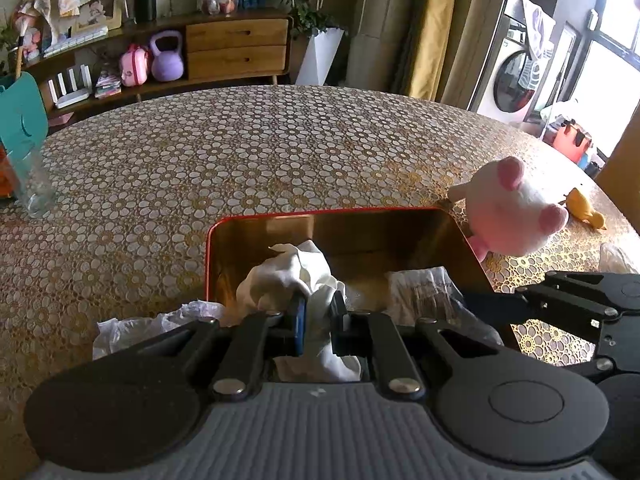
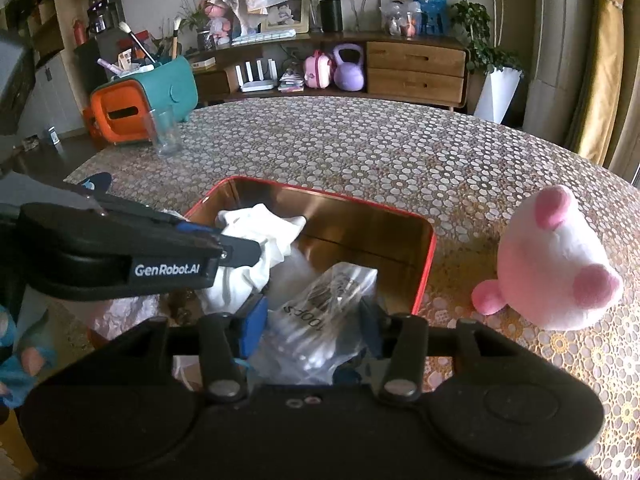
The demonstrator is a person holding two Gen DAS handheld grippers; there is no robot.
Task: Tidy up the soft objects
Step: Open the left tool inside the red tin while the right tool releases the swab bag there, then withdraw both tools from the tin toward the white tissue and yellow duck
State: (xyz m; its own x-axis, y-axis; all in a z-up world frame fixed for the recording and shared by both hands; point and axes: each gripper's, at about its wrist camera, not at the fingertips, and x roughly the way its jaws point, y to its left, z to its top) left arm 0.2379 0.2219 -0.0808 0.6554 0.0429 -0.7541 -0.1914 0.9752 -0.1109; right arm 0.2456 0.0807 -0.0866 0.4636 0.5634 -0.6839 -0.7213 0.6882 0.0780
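In the red-rimmed gold metal tin [image 1: 280,218], the left gripper [image 1: 319,312] pinches crumpled white cloth [image 1: 288,272]; the right gripper [image 2: 310,320], jaws spread, straddles a clear plastic bag [image 2: 320,300].

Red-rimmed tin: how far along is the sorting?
Done: nothing clearly released; the red-rimmed gold tin holds only what the grippers are placing. In hand: left gripper pinches a white cloth over it; right gripper straddles a clear plastic bag. Left: pink-and-white plush toy and a yellow soft item on the table.
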